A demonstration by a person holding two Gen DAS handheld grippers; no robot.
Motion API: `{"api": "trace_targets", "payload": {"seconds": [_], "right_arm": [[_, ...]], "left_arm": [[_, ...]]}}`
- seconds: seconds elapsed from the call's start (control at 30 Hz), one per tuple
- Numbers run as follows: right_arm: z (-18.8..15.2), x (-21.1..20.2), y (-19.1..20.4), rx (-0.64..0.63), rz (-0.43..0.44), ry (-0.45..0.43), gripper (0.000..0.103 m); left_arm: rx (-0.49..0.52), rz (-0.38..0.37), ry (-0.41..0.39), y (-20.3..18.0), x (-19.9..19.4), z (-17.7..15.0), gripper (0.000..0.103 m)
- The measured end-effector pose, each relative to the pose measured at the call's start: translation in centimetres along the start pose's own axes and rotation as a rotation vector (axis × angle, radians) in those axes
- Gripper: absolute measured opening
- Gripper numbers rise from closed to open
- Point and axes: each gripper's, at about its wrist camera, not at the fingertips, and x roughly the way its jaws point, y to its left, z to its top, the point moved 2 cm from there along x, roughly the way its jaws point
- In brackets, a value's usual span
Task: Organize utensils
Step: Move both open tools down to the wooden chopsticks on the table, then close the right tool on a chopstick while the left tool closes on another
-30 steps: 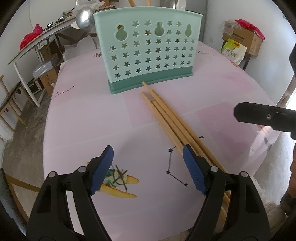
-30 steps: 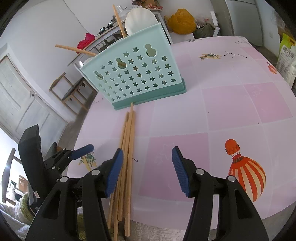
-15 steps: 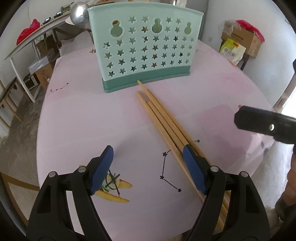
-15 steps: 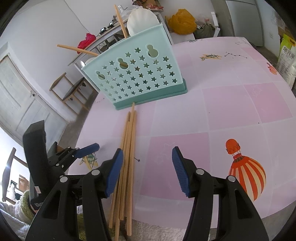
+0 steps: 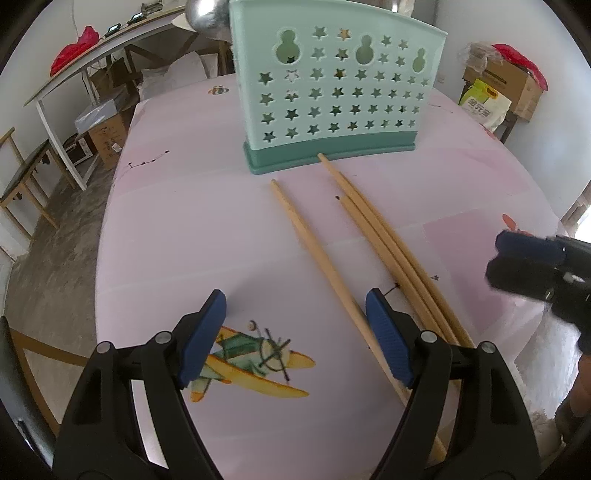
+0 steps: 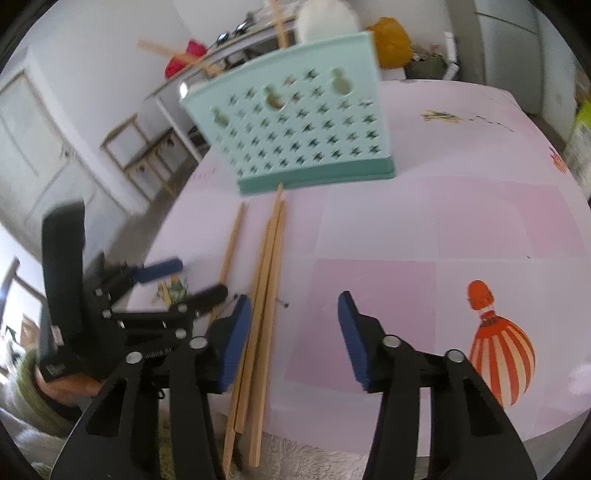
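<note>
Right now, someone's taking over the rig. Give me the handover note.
Left gripper: open, empty, low over the table, with a lone chopstick running between its fingers.
Right gripper: open, empty, beside the chopstick bundle.
Teal utensil holder stands upright at the far ends of the sticks; some sticks are already in it.
Left: grasp the table chopsticks and drop them into the holder.

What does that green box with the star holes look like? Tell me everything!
The utensil holder looks like pale mint plastic on a darker green base. Its curved front wall is punched with rows of stars and three gourd-shaped holes near the top. It stands upright on the pink table. A wooden stick pokes out of its top. One chopstick lying on the table reaches its base with its tip.
</note>
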Motion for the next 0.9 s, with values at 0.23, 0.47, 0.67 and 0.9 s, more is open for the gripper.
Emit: {"api": "trace_targets", "payload": {"seconds": [0.23,0.47,0.67,0.9], "right_arm": [[-0.9,1.6,1.9,-0.107,-0.028,0.068,0.025],[-1.3,2.4,3.0,-0.163,-0.060,0.092,0.015],[-1.0,2.8,2.8,-0.161,-0.079,0.109,0.010],[-0.5,3.1,2.8,-0.156,-0.132,0.102,0.007]], "left_arm": [[-0.013,0.007,0.000,1.2,-0.3,-0.1,0.074],[-0.023,0.011,-0.003,1.8,-0.4,-0.1,0.074],[-0.024,0.012,-0.011,2.1,-0.6,-0.1,0.074],[-0.037,0.017,-0.015,2.5,-0.7,-0.1,0.074]]}}
